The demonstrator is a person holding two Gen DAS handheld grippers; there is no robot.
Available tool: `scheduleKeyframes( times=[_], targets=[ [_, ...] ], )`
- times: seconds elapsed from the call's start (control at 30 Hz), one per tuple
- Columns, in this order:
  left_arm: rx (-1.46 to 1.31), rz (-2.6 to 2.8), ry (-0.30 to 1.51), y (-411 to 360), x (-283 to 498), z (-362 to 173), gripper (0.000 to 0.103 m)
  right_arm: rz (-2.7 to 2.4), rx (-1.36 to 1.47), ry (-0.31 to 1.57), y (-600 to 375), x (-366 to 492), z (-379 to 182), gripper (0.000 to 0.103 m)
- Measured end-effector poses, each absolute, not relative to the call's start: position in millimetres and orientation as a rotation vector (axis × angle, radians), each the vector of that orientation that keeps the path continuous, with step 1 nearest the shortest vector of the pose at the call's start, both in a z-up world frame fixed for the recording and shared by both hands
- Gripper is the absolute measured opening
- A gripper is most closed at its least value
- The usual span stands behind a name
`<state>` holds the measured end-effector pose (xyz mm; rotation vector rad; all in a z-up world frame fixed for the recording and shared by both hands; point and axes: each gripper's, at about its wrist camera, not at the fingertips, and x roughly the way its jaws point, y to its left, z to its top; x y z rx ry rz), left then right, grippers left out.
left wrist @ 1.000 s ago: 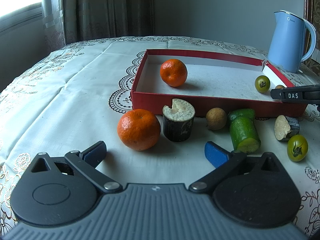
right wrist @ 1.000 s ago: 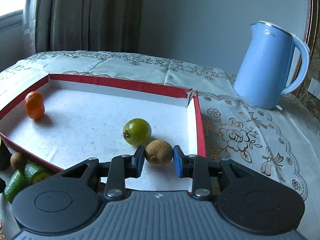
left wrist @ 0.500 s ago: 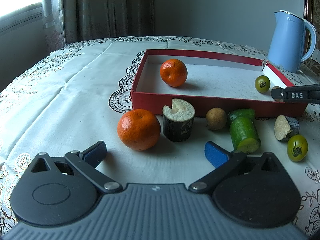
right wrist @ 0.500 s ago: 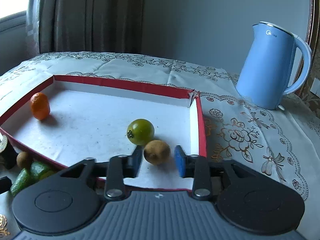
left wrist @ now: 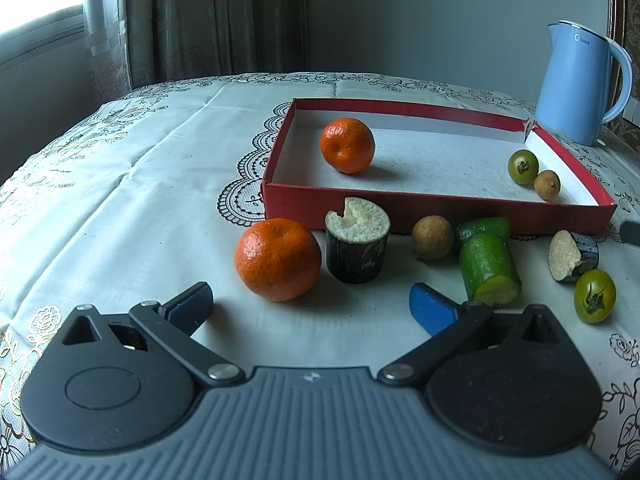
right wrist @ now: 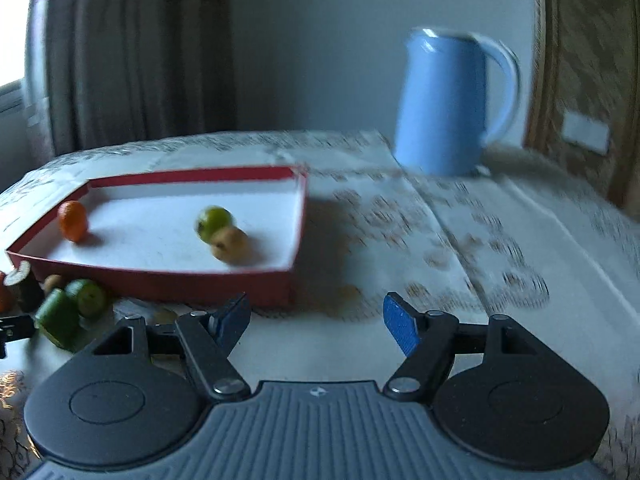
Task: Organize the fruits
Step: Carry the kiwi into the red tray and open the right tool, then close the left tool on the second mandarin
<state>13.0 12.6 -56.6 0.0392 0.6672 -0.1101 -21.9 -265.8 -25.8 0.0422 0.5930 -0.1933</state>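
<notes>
2 oranges (left wrist: 347, 151), 2 longans (left wrist: 547, 185), 2 green tomatoes (left wrist: 523, 166), 1 kettle (left wrist: 576, 88).

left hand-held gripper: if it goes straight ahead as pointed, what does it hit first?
Likely the orange on the cloth, slightly left of the left hand-held gripper centreline; the dark cut stalk piece sits just beside it. Depth is uncertain.

Looked like glossy smooth plastic on the kettle (left wrist: 576, 84), matt red card on the tray (left wrist: 400, 210), embroidered cloth on the tablecloth (left wrist: 120, 184), dimpled shiny peel on the orange (left wrist: 277, 264).
</notes>
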Motion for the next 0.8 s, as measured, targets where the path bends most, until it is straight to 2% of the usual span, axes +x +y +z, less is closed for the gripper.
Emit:
scheduleKeyframes(
  times=[0.23, 0.4, 0.8],
  targets=[
    [0.040, -0.109, 0.667, 12, 13, -57, 0.103, -0.211, 0.103, 0.650, -278, -15, -41, 0.073],
    [0.044, -0.086, 0.662, 19, 10, -57, 0.103, -0.201, 0.095, 0.651, -278, -14, -46, 0.081],
    [0.035, -0.067, 0.678, 40, 26, -56, 0.103, -0.195, 0.080, 0.662, -276, -12, -46, 0.085]
  ],
)
